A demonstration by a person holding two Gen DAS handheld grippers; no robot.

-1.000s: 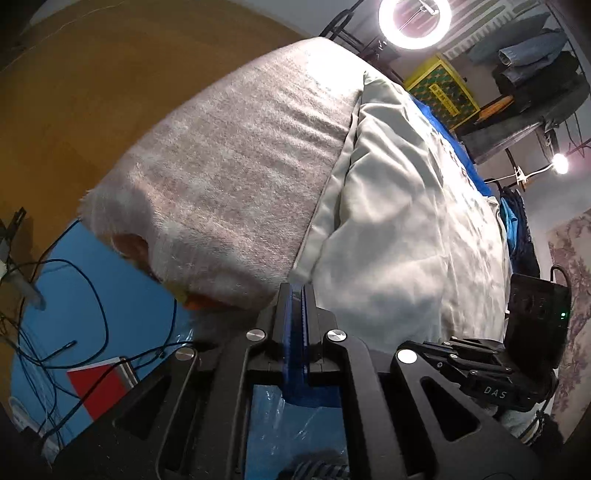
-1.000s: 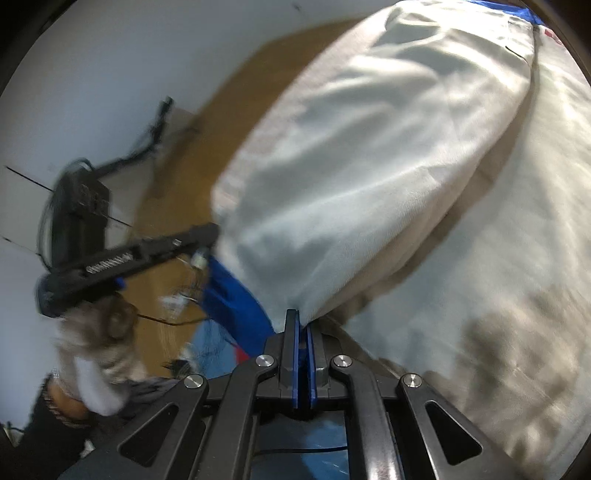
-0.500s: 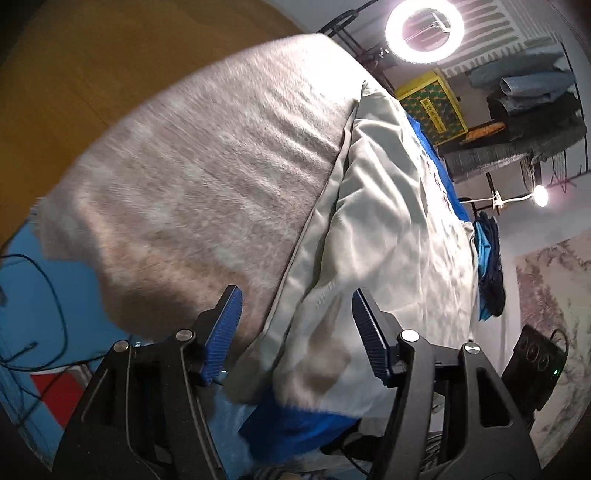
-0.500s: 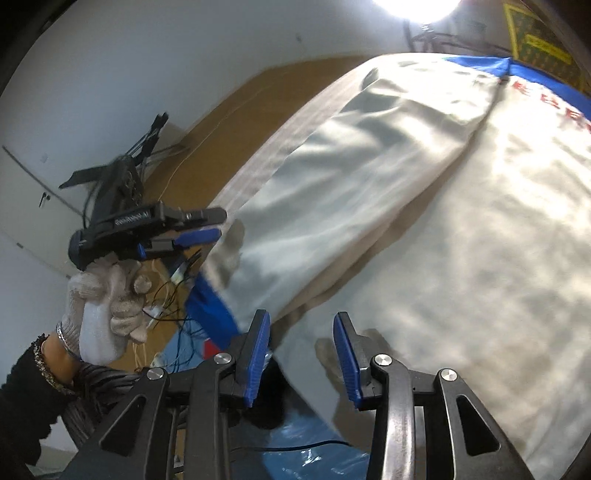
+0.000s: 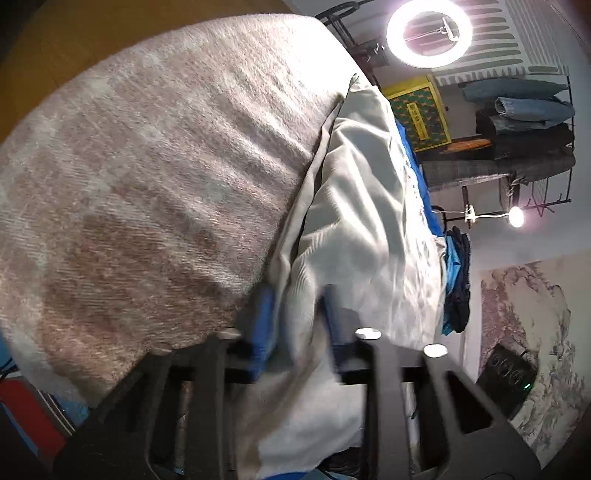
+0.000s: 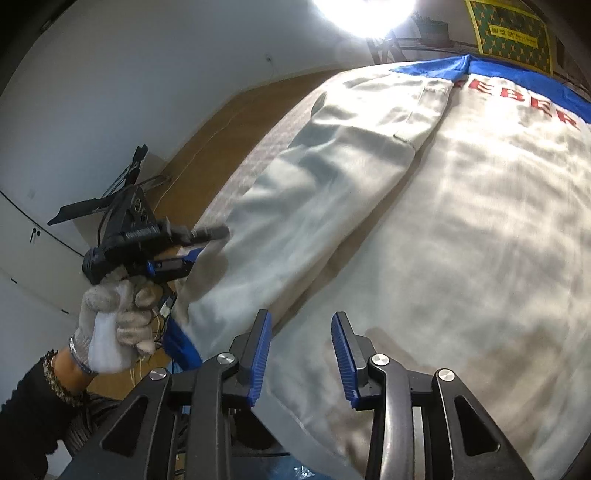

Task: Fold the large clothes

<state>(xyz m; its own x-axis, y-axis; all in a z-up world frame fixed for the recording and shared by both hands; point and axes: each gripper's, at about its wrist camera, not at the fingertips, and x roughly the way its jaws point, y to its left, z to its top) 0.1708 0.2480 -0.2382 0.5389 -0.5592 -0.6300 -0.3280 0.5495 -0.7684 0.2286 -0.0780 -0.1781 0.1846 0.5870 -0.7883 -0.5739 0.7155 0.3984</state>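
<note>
A large white garment (image 6: 461,206) with blue trim and red letters lies spread on a grey woven blanket (image 5: 155,177). One long sleeve or side panel (image 6: 314,192) is folded in over its left side. My left gripper (image 5: 295,314) is open, its blue pads on either side of the garment's white near edge (image 5: 295,295). It also shows in the right wrist view (image 6: 199,243), held by a gloved hand (image 6: 110,317) at the fold's lower left end. My right gripper (image 6: 301,354) is open and empty just above the garment's near edge.
A bright ring light (image 5: 430,33) stands past the far end, with a yellow crate (image 5: 421,114) and a rack of folded jeans (image 5: 517,107). Blue clothes (image 5: 456,280) hang at the right. Cables and a red book (image 5: 26,410) lie on the floor at left.
Both grippers were shut on the garment's edge a second ago and have opened, letting it drop. The folded panel now rests on the garment. The left gripper has moved in over the edge.
</note>
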